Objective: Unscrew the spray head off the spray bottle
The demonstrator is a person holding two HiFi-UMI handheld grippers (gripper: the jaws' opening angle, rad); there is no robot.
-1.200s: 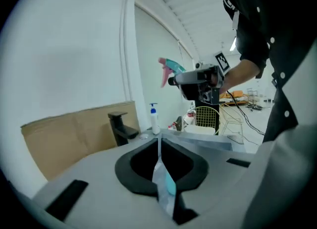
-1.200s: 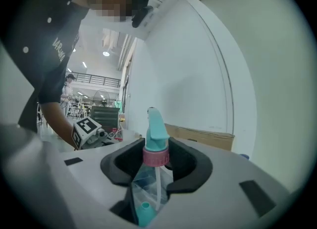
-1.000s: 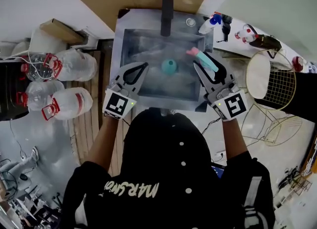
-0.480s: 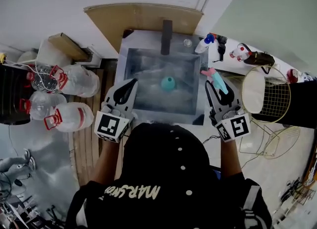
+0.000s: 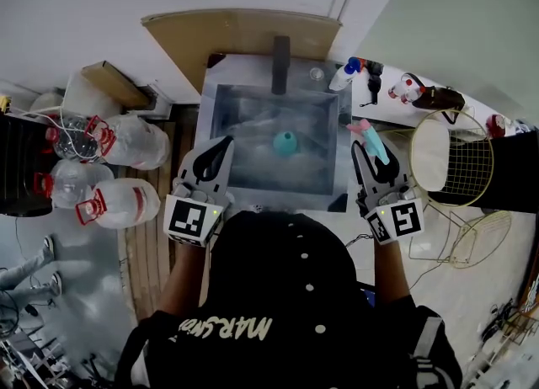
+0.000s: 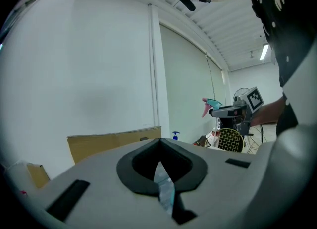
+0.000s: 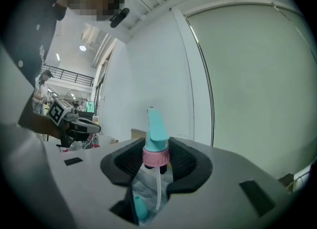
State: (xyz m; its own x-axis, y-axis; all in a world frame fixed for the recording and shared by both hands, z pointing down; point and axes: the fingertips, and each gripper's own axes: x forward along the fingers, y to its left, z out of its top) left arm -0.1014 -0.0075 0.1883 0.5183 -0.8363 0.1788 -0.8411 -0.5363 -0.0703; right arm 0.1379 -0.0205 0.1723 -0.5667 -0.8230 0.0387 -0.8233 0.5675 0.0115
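Note:
The teal spray bottle (image 5: pixel 285 142) lies in the metal sink (image 5: pixel 333 178) without its head. Through the gap under the jaws in the right gripper view I see its neck (image 7: pixel 140 208). My right gripper (image 5: pixel 370 156) (image 7: pixel 157 156) is shut on the spray head (image 5: pixel 367 136) (image 7: pixel 155 139), teal with a pink collar, its thin tube hanging free. It hovers over the sink's right rim. My left gripper (image 5: pixel 221 145) (image 6: pixel 159 146) is shut on nothing at the sink's left front. In the left gripper view the spray head (image 6: pixel 210 105) shows at the far right.
A black faucet (image 5: pixel 280 63) stands behind the sink. A blue-topped spray bottle (image 5: pixel 348 74) and red-capped items (image 5: pixel 411 87) sit on the counter at the right. A round wire frame (image 5: pixel 455 147) stands farther right. Water jugs (image 5: pixel 126 198) crowd the floor at the left.
Both grippers have drawn back from over the sink. The right one carried the spray head rightward to the sink's right rim. Little moved in the last half second.

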